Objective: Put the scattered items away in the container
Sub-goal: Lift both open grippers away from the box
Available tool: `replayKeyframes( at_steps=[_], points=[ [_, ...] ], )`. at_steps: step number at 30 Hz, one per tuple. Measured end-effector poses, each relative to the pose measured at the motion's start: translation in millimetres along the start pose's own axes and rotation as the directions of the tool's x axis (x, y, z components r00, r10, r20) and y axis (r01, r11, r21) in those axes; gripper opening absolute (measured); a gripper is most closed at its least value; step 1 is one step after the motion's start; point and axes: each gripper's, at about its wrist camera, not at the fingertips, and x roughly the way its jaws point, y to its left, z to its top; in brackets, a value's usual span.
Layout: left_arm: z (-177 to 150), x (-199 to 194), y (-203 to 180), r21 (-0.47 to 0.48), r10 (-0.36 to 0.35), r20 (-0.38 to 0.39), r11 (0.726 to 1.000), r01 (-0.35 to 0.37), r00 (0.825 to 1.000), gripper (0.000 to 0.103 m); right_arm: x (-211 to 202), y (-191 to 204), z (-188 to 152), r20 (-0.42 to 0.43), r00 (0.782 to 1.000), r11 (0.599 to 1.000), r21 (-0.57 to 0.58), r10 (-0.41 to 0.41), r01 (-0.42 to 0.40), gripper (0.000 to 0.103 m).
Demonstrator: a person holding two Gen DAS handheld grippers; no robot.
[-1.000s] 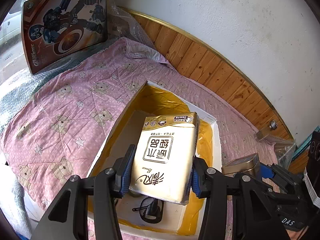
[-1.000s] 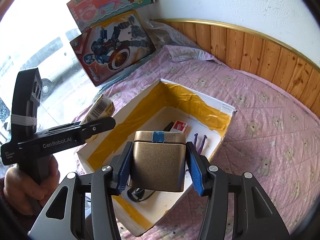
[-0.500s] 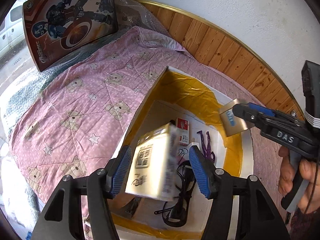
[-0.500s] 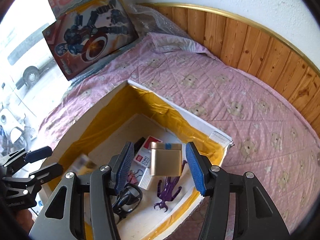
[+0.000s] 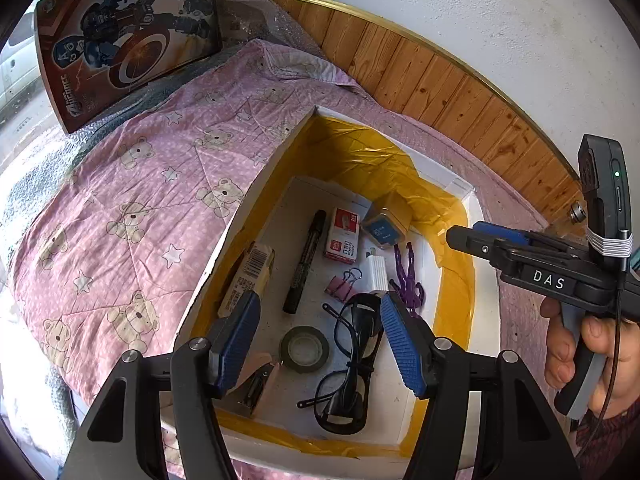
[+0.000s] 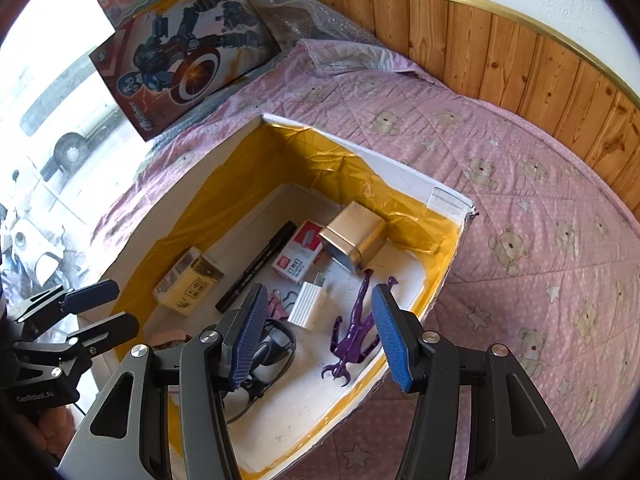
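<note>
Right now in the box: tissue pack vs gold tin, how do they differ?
The tissue pack is cream paper-wrapped with print and a barcode; the gold tin is plain shiny metal. The tissue pack lies against the left yellow-lined wall; the gold tin sits tipped on its side near the far right corner. The tin touches the red-and-white box; the pack touches no other item. Both are boxy and inside the container, released.

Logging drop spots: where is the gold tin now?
The gold tin lies tipped in the box's far corner, beside the red staple box.
</note>
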Motion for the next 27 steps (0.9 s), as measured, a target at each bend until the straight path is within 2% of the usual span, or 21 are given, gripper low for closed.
replayKeyframes(
  at_steps=[11,19,27],
  points=[
    [-14,-25,-8,0.007,-0.01,0.012,1.0,0.01,1.0,0.064,-23,26,-26,-0.013,1.0,0.998,-0.056,-0.013,0.012,0.057],
    [-26,-53,-22,0.07,0.03,0.055,0.997,-0.034,0.998,0.064,-51,59,-60,-0.016,0.999,0.987,-0.157,-0.029,0.026,0.057],
    [-43,-77,-39,0.122,0.034,0.081,0.992,-0.044,0.996,0.064,-80,88,-96,0.027,0.995,0.966,-0.237,-0.099,0.102,0.057]
  ],
)
